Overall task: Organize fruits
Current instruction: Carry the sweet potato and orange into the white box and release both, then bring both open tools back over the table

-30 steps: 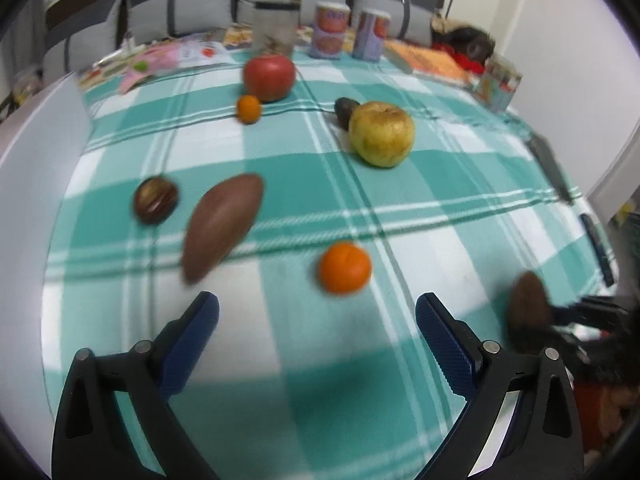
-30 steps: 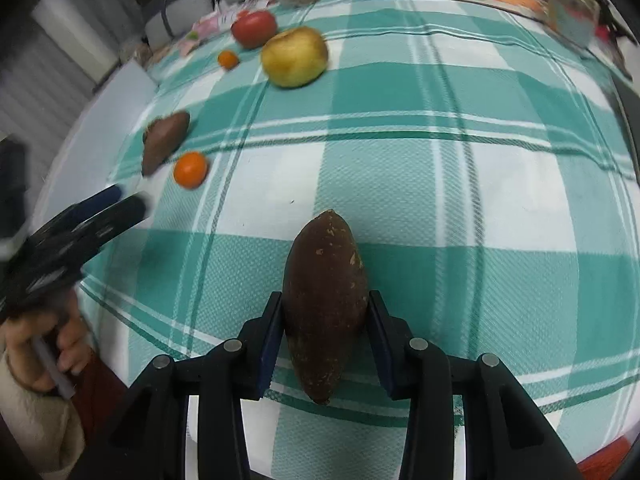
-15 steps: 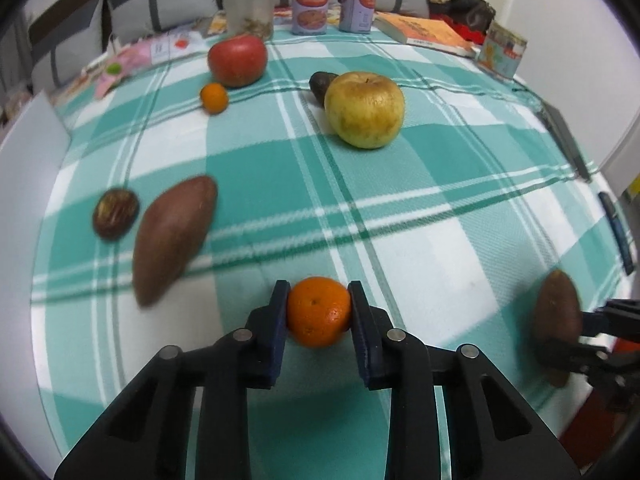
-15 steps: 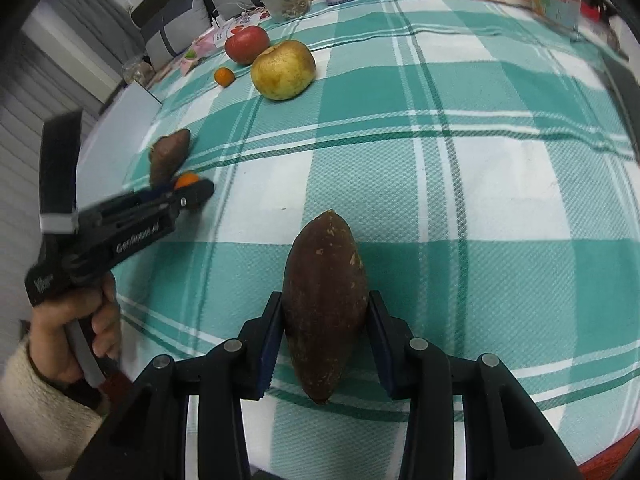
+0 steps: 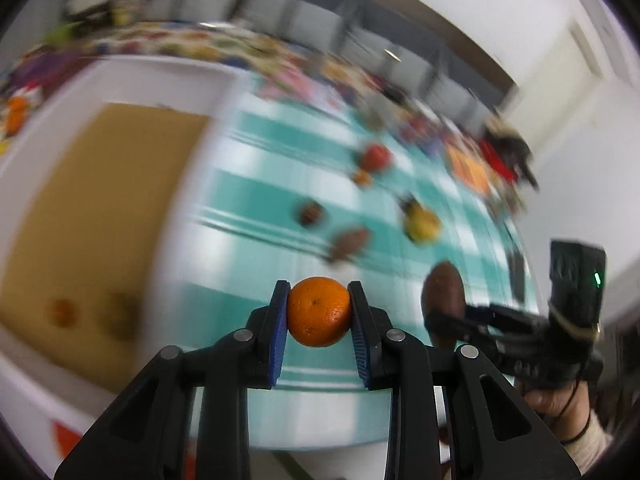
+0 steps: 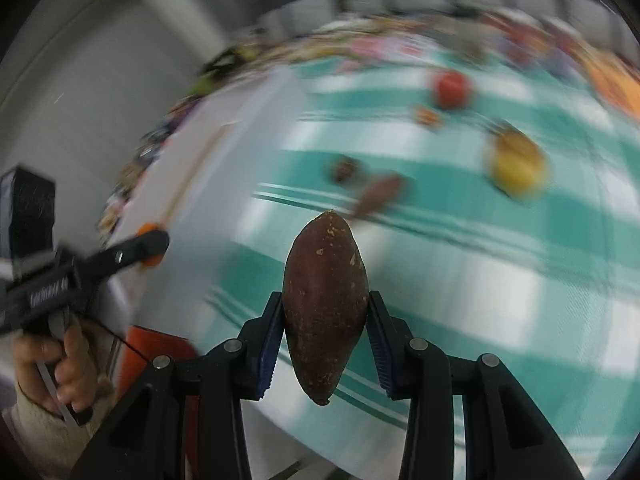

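Teal-and-white checked cloth (image 5: 256,192) covers the table, blurred in both views. At lower centre of the left wrist view, the left gripper (image 5: 319,314) is clenched on an orange (image 5: 319,312), raised above the cloth. Left of it lies a white-walled box (image 5: 100,208) with a brown floor, holding two blurred fruits at lower left. At lower centre of the right wrist view, the right gripper (image 6: 325,330) clamps a brown sweet potato (image 6: 325,304) lengthwise. More fruit, including a yellow apple (image 6: 518,170) and a red one (image 6: 452,90), sits at upper right.
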Tool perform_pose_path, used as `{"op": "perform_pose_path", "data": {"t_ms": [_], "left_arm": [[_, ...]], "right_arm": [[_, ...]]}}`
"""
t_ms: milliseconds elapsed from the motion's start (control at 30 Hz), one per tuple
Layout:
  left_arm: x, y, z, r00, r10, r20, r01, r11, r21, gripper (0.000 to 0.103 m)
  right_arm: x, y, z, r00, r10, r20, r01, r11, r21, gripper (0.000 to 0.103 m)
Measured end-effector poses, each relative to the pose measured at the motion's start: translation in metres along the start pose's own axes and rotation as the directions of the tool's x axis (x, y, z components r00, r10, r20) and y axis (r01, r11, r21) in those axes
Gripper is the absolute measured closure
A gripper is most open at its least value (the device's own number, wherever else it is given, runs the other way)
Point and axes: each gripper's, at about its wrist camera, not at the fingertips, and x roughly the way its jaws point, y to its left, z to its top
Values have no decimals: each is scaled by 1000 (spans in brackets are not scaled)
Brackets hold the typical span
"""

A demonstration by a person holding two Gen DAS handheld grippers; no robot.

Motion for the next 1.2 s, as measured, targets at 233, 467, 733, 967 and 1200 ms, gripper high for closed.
{"op": "perform_pose_path", "data": {"t_ms": [233, 467, 733, 967, 1200], "left_arm": [[4, 129, 41, 970, 245, 5, -238, 948, -212, 74], [42, 189, 37, 947, 304, -102, -321, 893, -314, 73], [31, 208, 31, 921, 379, -93, -386, 850, -359, 33], [-1, 138, 27, 911, 407, 69, -384, 897, -219, 19], [19, 15, -5, 956, 267, 124, -270, 963, 3, 16]], "right_arm": [[78, 130, 81, 996, 86, -36, -92, 971, -220, 62], [173, 181, 109, 991, -4, -131, -38, 949, -314, 62], [197, 174, 108, 988, -81, -132, 33, 942, -333, 35], [102, 140, 88, 986, -150, 69, 164, 935, -314, 1], [19, 40, 11, 912, -382, 148, 406, 894, -191, 0]]}}
